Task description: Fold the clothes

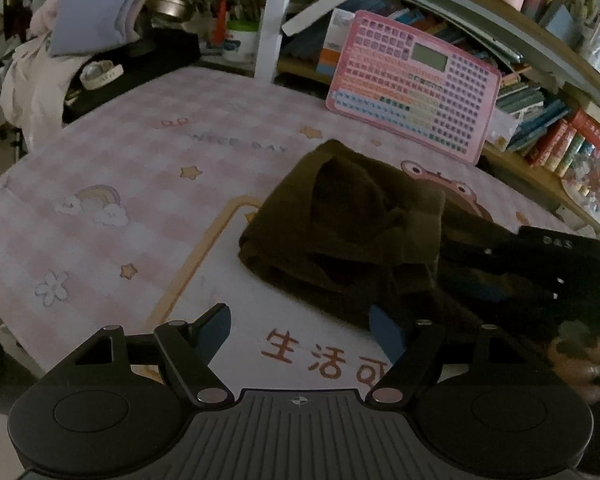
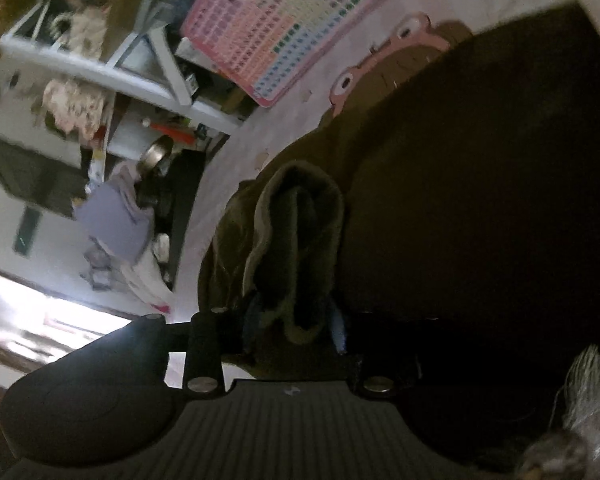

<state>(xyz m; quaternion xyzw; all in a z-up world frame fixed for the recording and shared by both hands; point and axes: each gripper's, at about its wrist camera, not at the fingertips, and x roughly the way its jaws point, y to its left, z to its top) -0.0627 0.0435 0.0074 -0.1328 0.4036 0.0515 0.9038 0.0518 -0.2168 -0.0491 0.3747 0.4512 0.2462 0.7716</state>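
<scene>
Cluttered shelves of books ring a surface [image 1: 112, 152] covered with a pink checked cloth printed with stars, a rainbow and a frog. Landmark: pink button board [image 1: 414, 84] leaning against the shelving at the far edge. Dark olive garment [image 1: 340, 236] lies bunched on the cloth just in front of that board, partly over the frog print, already doubled on itself with a thick rolled edge facing the left wrist camera. Left gripper [image 1: 304, 332] hovers on the side of the garment away from the board, fingers spread wide and holding nothing; its right fingertip sits at the cloth's near hem, contact unclear. Right gripper [image 2: 294, 320] is clenched on a thick fold of the same garment, fabric bulging up between the fingers; its camera is tilted, and much of that view is dark cloth. Judgement: a fold is being carried over. To do it well, the right gripper should keep its pinch firm and travel low and level, laying the fold flat instead of dropping it in a lump. Left gripper would help by pinning or pinching the near hem so the layers do not drag. Risk: bulk bunches, edges misalign.
</scene>
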